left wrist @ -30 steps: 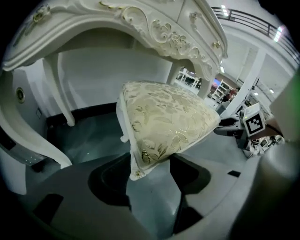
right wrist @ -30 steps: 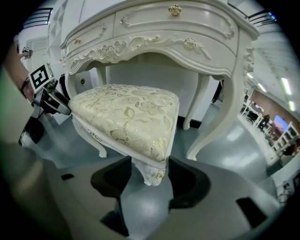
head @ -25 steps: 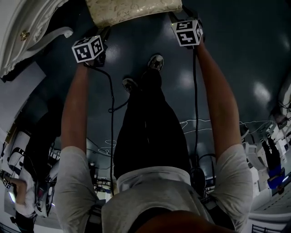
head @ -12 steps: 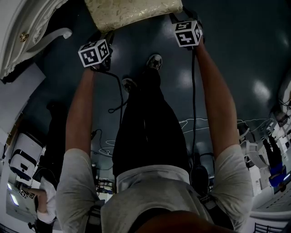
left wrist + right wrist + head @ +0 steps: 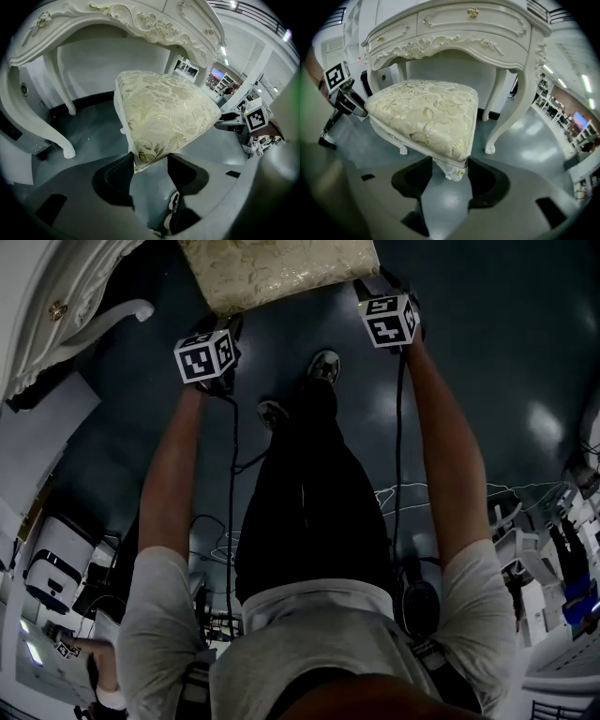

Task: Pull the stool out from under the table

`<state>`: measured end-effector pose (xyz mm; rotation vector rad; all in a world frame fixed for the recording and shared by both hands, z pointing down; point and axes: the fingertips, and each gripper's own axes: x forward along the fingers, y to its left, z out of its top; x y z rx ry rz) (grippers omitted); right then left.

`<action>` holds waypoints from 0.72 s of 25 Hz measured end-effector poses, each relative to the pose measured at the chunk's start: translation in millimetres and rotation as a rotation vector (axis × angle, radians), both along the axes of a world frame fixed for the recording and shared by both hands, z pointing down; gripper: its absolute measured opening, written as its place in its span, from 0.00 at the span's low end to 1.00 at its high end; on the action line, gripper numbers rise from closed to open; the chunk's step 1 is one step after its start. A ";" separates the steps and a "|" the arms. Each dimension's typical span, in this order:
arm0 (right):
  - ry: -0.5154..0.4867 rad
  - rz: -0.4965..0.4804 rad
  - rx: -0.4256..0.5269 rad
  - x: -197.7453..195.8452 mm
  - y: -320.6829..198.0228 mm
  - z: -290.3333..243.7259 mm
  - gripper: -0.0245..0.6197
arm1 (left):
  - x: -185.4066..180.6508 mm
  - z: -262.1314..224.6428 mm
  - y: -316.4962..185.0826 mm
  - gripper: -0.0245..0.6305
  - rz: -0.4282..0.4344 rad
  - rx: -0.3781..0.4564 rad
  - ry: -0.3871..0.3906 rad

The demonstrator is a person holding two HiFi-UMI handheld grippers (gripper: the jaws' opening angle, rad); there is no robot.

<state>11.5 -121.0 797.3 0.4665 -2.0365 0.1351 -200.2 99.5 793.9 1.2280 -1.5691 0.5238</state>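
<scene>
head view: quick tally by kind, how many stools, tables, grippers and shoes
stool: 1
table: 1
grippers, left gripper and right gripper: 2
shoes: 2
total: 6

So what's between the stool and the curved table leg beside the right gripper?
Just bare floor, in the right gripper view, between stool and table leg.
</scene>
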 end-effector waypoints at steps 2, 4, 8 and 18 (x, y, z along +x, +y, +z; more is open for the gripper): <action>0.019 -0.016 0.002 3.2 -1.0 0.0 0.42 | 9.9 1.4 6.3 0.37 0.017 -0.009 -0.008; 0.030 -0.018 0.005 6.8 2.6 -0.8 0.42 | 14.5 1.8 12.1 0.36 0.024 -0.007 -0.014; 0.014 0.013 -0.001 12.7 23.5 -4.8 0.42 | 9.9 -1.1 22.9 0.36 0.028 0.003 -0.021; 0.050 0.003 -0.006 39.5 45.5 -0.3 0.42 | 42.5 1.0 53.9 0.34 0.091 -0.032 -0.022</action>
